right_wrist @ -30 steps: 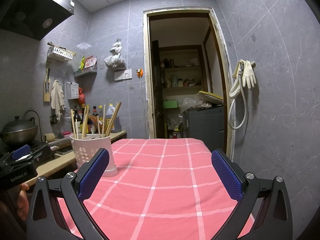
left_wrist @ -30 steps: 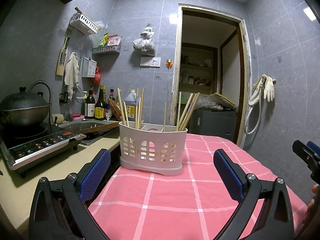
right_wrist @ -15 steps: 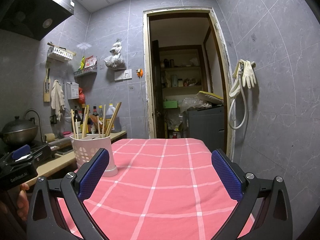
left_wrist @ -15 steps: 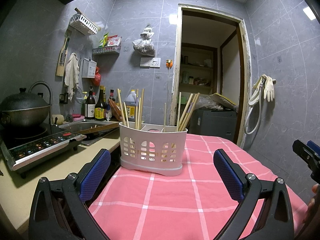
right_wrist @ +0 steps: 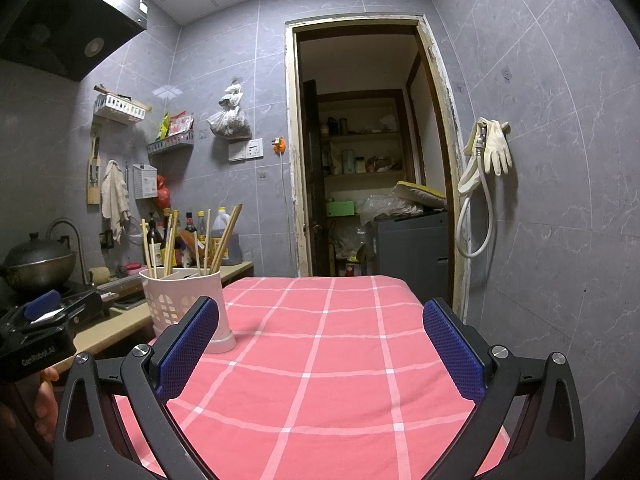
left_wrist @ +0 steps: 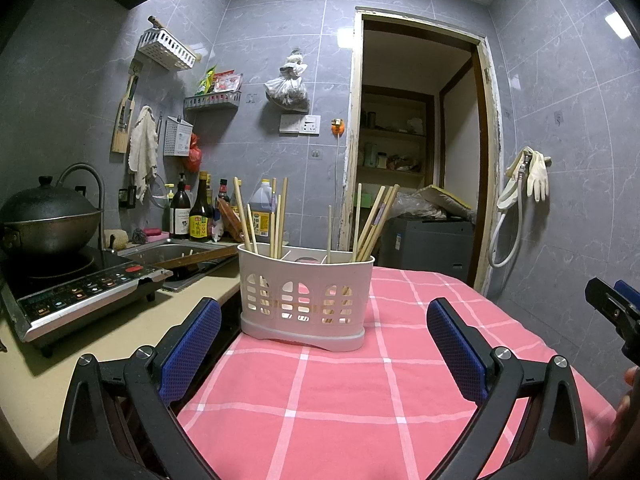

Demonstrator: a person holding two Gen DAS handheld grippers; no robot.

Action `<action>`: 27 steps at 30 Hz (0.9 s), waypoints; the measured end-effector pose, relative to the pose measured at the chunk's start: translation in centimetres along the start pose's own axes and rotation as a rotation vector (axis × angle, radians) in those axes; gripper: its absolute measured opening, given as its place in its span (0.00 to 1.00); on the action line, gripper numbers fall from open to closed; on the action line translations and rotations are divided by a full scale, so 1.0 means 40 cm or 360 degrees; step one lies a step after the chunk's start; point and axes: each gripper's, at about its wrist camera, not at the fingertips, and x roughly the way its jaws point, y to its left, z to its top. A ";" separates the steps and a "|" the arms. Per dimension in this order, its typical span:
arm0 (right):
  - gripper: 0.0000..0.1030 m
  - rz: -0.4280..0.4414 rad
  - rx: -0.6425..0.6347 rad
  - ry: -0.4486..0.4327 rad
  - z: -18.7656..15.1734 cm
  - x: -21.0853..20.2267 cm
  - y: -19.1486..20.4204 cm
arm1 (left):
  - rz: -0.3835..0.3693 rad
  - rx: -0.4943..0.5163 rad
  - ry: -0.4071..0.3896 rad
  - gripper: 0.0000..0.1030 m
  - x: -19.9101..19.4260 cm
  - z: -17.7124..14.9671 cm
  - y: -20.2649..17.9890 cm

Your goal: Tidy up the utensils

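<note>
Comparing against the frames from a second ago: nothing has shifted in either view. Both claws sit where they were, the holder and sticks too. For the task that means a hold, no progress either way.

Near: my left gripper (left_wrist: 324, 350) is released, blue pads spread wide, nothing between them. My right gripper (right_wrist: 320, 350) is the same, spread and empty. Both hover over the pink checked tablecloth (left_wrist: 340, 412).

Mid: the white slotted utensil holder (left_wrist: 306, 296) stands upright on the cloth's left edge, next to the counter (left_wrist: 120, 336). Wooden chopsticks (left_wrist: 374, 220) stand in it, split into a left bunch, a single stick mid, and a right bunch. No loose utensils on the cloth in either view. That fits sticks already sorted into compartments, or a holder waiting to be re-sorted; I can't settle which.

Far: induction cooker (left_wrist: 80, 292) with a wok (left_wrist: 48, 220), sink, bottles, doorway.

View differences: the left wrist looks at the holder head-on, so I get the compartment split and the dividers. The right wrist sees it from the side, partly behind its own left finger, but shows the whole cloth bare out to the far edge, plus the left gripper body and the hand (right_wrist: 46, 400) holding it.
</note>
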 end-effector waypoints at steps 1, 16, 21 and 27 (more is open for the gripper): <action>1.00 0.0000 0.0000 0.0000 0.000 0.000 0.000 | 0.0001 -0.0001 -0.0001 0.98 0.001 0.001 -0.001; 1.00 -0.0001 0.0002 -0.0001 0.000 0.000 0.000 | 0.0002 0.0030 -0.0012 0.98 -0.011 0.003 -0.012; 1.00 -0.0001 0.0002 0.0000 -0.001 -0.003 0.002 | 0.0000 0.0033 -0.0007 0.98 -0.007 0.004 -0.013; 1.00 -0.0002 0.0003 0.0001 -0.001 -0.003 0.002 | 0.0000 0.0038 -0.0004 0.98 -0.005 0.003 -0.014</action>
